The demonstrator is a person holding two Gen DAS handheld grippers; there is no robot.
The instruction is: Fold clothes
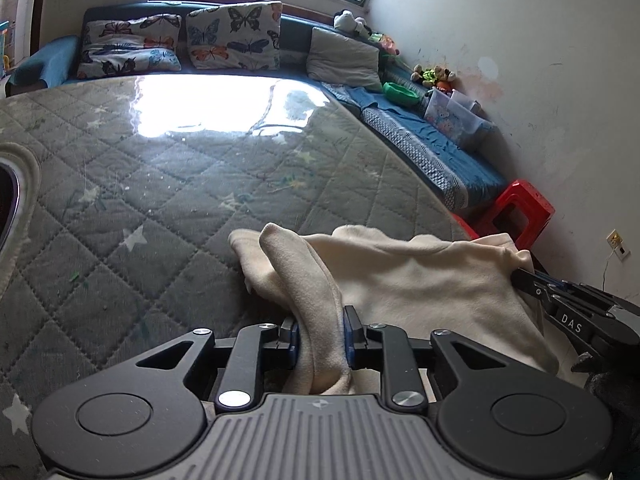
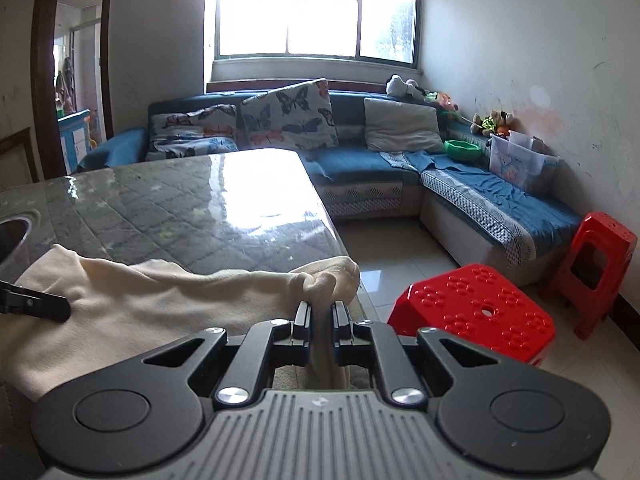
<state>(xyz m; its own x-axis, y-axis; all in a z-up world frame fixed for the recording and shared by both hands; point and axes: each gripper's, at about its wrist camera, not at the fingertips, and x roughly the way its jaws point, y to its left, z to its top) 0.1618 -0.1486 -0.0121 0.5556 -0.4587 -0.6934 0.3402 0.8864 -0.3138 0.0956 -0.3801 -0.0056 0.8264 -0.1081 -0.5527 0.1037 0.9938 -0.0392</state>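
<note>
A cream fleece garment [image 1: 420,284] lies on the near part of a glass-topped table [image 1: 168,168]. My left gripper [image 1: 320,332] is shut on a bunched fold of it at its left edge. My right gripper [image 2: 321,316] is shut on another bunched edge of the same garment [image 2: 160,300] near the table's right edge. The cloth hangs stretched between the two. The right gripper also shows at the right of the left wrist view [image 1: 524,280], and the left gripper's tip shows at the left of the right wrist view [image 2: 60,310].
The table [image 2: 224,204] has a quilted grey star-print cover under glass, with strong window glare. A round opening [image 1: 12,196] is at the table's left. Two red plastic stools [image 2: 476,312] stand on the floor to the right. A blue corner sofa [image 2: 460,184] with cushions runs behind.
</note>
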